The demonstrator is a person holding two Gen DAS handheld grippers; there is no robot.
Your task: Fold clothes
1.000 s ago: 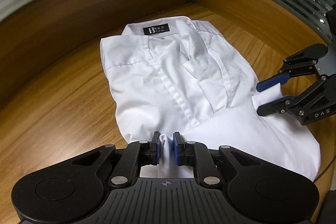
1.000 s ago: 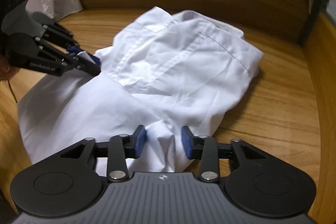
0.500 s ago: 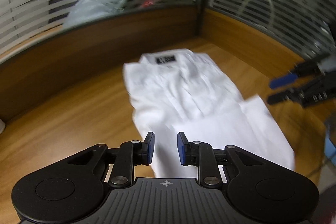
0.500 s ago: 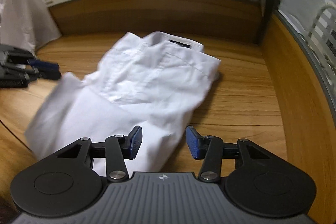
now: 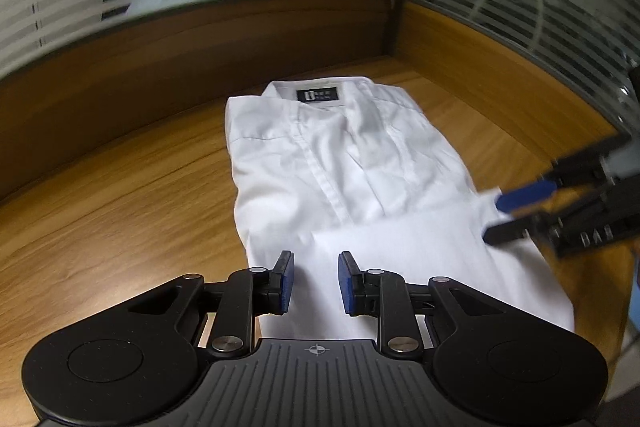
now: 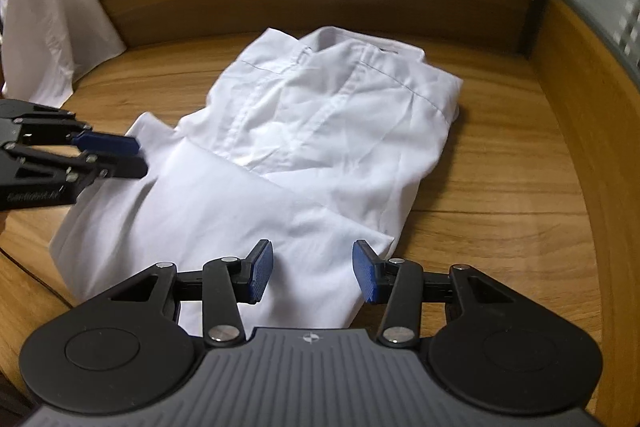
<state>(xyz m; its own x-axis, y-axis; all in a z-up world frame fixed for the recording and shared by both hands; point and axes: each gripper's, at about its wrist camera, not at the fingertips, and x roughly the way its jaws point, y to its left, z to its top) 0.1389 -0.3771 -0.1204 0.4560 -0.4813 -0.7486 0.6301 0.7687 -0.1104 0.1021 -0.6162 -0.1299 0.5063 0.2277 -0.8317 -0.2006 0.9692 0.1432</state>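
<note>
Left claw (image 5: pixel 314 281) slightly apart and right claw (image 6: pixel 313 277) wider apart, both gripping nothing, hover above the white shirt (image 5: pixel 360 179) on the tabletop (image 5: pixel 120 195)

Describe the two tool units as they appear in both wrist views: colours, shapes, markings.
Both look identical. Left tool: matte black linkage fingers, blue ribbed pads, silver pivot pins, ribbed grey base with a crosshair mark, two round black housings. Right tool: same build. Pale lettering on each tool's side, too blurred to read. No cables or sleeves visible.
</note>
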